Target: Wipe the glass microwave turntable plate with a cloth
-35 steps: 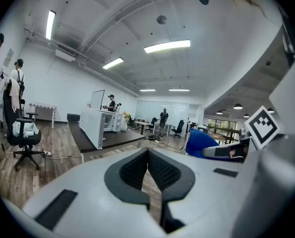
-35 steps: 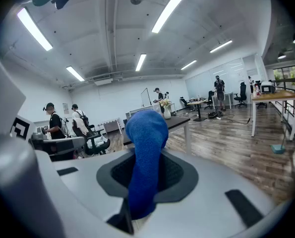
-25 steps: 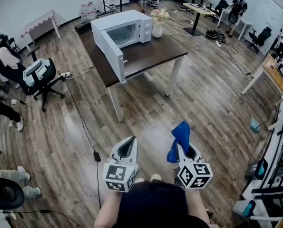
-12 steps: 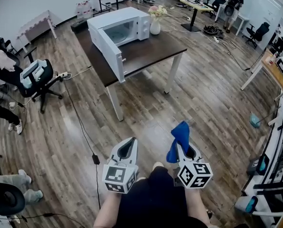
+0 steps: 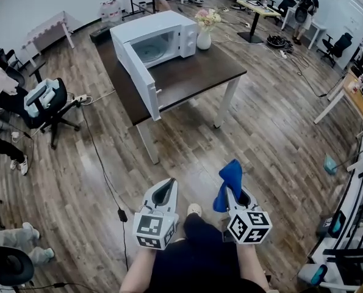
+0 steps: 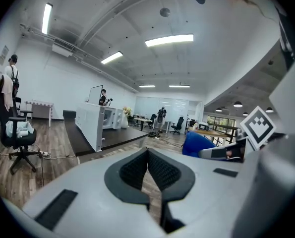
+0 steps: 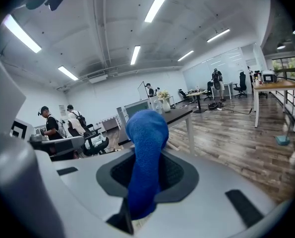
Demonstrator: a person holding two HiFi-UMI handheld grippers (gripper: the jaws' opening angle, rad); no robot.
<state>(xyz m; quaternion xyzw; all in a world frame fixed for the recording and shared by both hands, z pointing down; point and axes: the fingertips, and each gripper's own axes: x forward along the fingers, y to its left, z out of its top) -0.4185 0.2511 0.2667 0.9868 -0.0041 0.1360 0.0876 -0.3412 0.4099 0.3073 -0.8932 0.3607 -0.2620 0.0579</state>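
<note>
Right hand-held gripper [image 5: 234,191]: clamped on the cloth [image 5: 231,174], whose blue end sticks up out of the jaws.
Left hand-held gripper [image 6: 148,157]: jaws together, nothing in them.
Plate [image 5: 149,50]: looks to sit inside the open microwave [image 5: 163,36] on the counter [image 5: 196,72], well ahead of you; faint, hard to confirm.
Handling: glass, so likely stiff, slick and breakable; wipe flat and light, and steady it by the rim.
Cloth: soft and floppy, so the loose end may drag.
Room: bare floor [image 5: 248,139] ahead; mind the door [image 5: 137,72] swung out at the counter edge, the vase [image 5: 204,38] beside the microwave, and the cable [image 5: 105,157] on your left.
</note>
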